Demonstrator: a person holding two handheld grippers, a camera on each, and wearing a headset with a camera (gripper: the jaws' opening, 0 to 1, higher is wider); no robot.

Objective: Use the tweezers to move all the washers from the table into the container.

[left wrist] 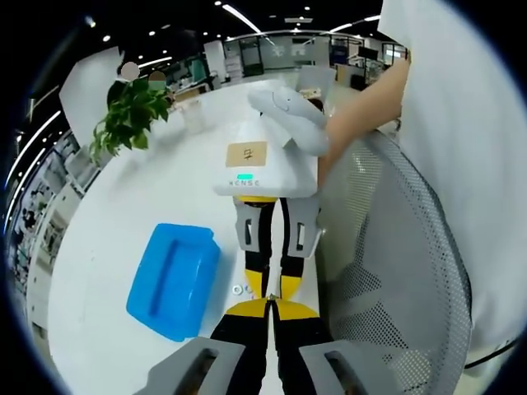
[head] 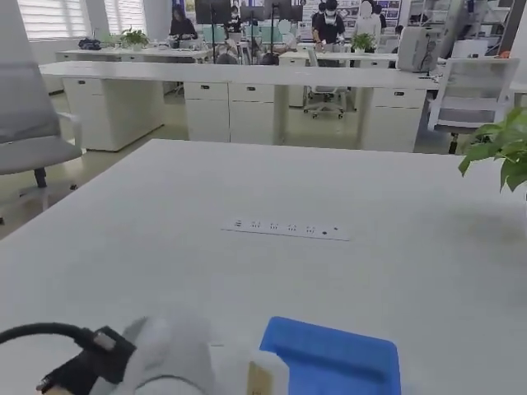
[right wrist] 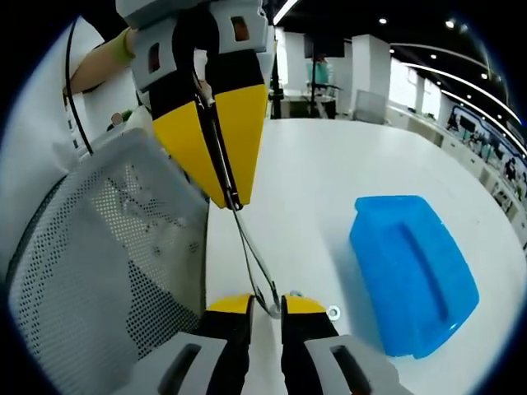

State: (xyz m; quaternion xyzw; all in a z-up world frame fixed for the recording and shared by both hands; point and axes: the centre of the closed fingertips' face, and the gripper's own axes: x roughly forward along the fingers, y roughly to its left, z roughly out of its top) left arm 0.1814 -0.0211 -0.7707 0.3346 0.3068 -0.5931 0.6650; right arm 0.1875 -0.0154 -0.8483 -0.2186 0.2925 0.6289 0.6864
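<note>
Metal tweezers [right wrist: 251, 247] run between the two grippers. The left gripper [right wrist: 224, 177], coming down from the top of the right gripper view, is shut on them between its yellow jaws. The tweezers' lower end lies in the narrow gap of my right gripper [right wrist: 266, 311], whose jaws stand a little apart. In the left gripper view the left gripper [left wrist: 268, 306] meets the right gripper [left wrist: 272, 284] tip to tip. Two small washers [right wrist: 333, 312] lie on the white table beside the jaws, also seen as washers [left wrist: 243, 289]. The blue container [right wrist: 412, 271] [left wrist: 173, 280] [head: 333, 358] sits close by.
A mesh chair back [left wrist: 395, 271] [right wrist: 115, 247] stands right behind the table's near edge. A gloved hand with a gripper [head: 165, 362] is blurred at the bottom of the head view. A socket strip [head: 284, 228] lies mid-table; a plant [head: 502, 148] is at the right.
</note>
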